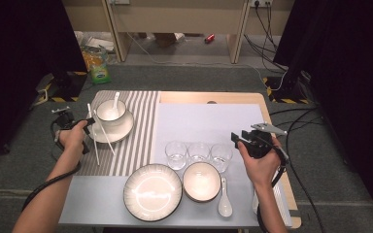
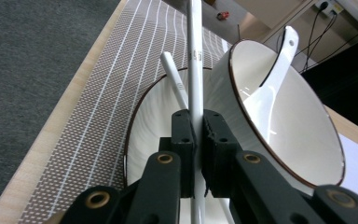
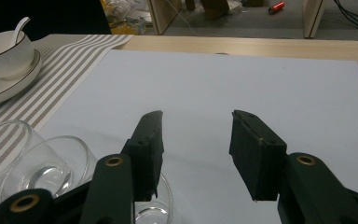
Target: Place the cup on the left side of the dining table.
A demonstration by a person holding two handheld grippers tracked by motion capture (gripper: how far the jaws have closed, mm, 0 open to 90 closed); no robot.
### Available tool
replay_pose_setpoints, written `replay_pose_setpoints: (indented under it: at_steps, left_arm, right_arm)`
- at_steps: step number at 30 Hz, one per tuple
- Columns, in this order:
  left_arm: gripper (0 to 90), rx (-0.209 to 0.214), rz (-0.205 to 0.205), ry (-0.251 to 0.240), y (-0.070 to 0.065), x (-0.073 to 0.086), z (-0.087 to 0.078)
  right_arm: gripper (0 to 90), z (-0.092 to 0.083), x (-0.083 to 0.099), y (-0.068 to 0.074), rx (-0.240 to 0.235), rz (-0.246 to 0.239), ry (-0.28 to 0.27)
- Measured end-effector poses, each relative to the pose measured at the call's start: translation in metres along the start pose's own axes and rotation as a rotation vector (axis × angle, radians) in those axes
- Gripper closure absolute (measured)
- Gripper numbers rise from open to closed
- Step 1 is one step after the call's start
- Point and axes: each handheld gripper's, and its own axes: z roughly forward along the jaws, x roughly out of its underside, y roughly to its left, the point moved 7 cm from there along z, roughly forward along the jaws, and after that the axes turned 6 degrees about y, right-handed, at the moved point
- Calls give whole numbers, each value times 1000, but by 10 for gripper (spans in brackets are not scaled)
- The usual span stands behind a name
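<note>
My left gripper [image 1: 89, 122] is shut on a white chopstick [image 2: 195, 56], which runs straight through its jaws; from above, the same chopstick [image 1: 96, 154] crosses the striped placemat [image 1: 138, 131]. A second white chopstick [image 2: 173, 74] leans across the saucer [image 2: 151, 116] beside it. On the saucer stands a white bowl [image 2: 284, 121] holding a white spoon [image 2: 284, 46]. My right gripper [image 3: 196, 149] is open with nothing between its fingers, hovering over the white mat [image 3: 242, 84] just right of three glasses [image 1: 198, 151].
A large plate [image 1: 152, 192], a smaller bowl [image 1: 201, 181] and a white spoon [image 1: 224, 199] sit along the near edge. The table's left edge runs beside the striped placemat. Cables and a stand lie on the floor to the right.
</note>
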Motion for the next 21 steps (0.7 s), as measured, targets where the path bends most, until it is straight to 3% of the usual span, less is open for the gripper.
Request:
replay_pose_setpoints:
  at_steps: [5, 21]
  left_arm:
    - [833, -28, -2, 13, 5, 2, 1]
    - [829, -65, -14, 48, 8, 5, 5]
  right_arm:
    - [541, 0, 0, 1, -1, -3, 1]
    - [542, 1, 0, 2, -3, -12, 1]
